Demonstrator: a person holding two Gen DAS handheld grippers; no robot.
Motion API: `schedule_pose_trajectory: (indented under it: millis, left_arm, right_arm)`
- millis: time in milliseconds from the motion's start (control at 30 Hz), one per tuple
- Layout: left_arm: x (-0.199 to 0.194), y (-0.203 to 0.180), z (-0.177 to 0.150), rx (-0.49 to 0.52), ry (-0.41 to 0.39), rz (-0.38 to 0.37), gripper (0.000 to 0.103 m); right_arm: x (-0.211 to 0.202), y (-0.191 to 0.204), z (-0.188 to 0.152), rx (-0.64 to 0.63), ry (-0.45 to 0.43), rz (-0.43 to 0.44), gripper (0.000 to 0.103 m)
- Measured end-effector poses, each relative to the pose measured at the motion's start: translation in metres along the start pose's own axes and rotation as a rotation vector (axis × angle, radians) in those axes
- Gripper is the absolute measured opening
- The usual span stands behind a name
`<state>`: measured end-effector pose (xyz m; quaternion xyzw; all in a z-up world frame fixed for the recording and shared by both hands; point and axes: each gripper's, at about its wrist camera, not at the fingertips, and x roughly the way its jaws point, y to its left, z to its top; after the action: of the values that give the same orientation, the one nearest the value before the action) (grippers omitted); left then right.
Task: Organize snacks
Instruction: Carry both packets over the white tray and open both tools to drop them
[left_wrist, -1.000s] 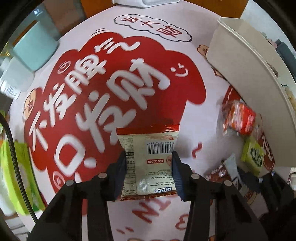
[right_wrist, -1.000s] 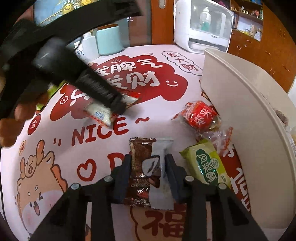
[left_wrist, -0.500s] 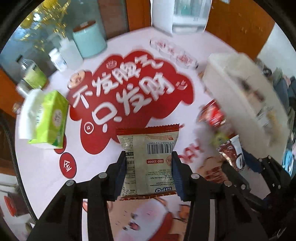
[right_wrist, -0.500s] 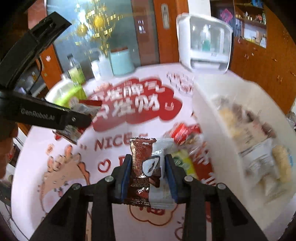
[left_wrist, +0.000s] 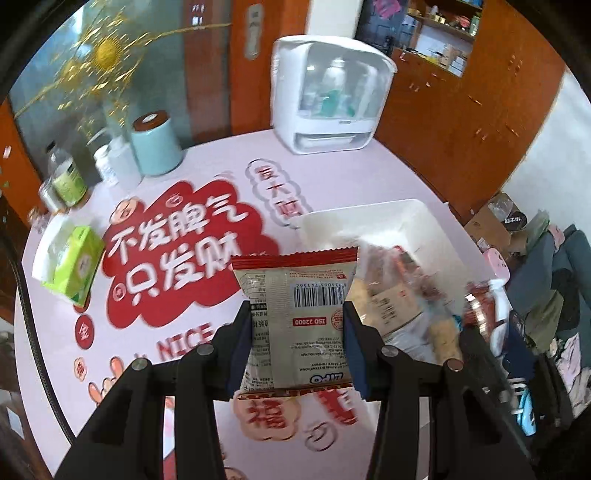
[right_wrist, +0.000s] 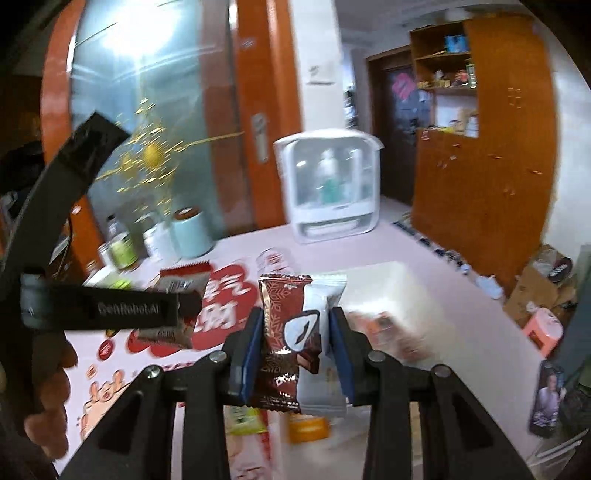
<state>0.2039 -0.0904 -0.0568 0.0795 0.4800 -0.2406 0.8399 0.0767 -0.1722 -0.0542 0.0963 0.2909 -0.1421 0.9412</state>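
Observation:
My left gripper (left_wrist: 297, 328) is shut on a beige snack packet with a red top edge and a barcode (left_wrist: 299, 314), held in the air above the table, next to the white bin (left_wrist: 413, 221) that holds several snacks. My right gripper (right_wrist: 293, 336) is shut on a brown and white chocolate snack packet (right_wrist: 291, 332), also lifted, with the white bin (right_wrist: 384, 291) just beyond it. The left gripper (right_wrist: 184, 306) with its packet shows at the left of the right wrist view.
A pink tablecloth with red lettering (left_wrist: 177, 251) covers the table. A green tissue pack (left_wrist: 74, 266) lies at the left. A mint canister (left_wrist: 155, 144) and bottles stand at the back left, a white dispenser box (left_wrist: 328, 96) at the back. Loose snacks (right_wrist: 243, 417) lie below my right gripper.
Both grippers have risen from the table with their packets and tilted up, so more of the room shows. The left gripper has moved right, closer to the white bin.

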Motion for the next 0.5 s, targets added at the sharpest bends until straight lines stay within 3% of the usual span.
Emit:
schedule_pose_trajectory:
  millis: [233, 500]
  left_arm:
    - [0.004, -0.068, 0.013, 0.084, -0.032, 0.008, 0.044]
    - [0.014, -0.099, 0.027, 0.098, -0.042, 0.034, 0.044]
  right_arm:
    - [0.002, -0.052, 0.016, 0.035, 0.004, -0.077, 0.037]
    - [0.014, -0.081, 0.018, 0.04, 0.026, -0.094, 0.037]
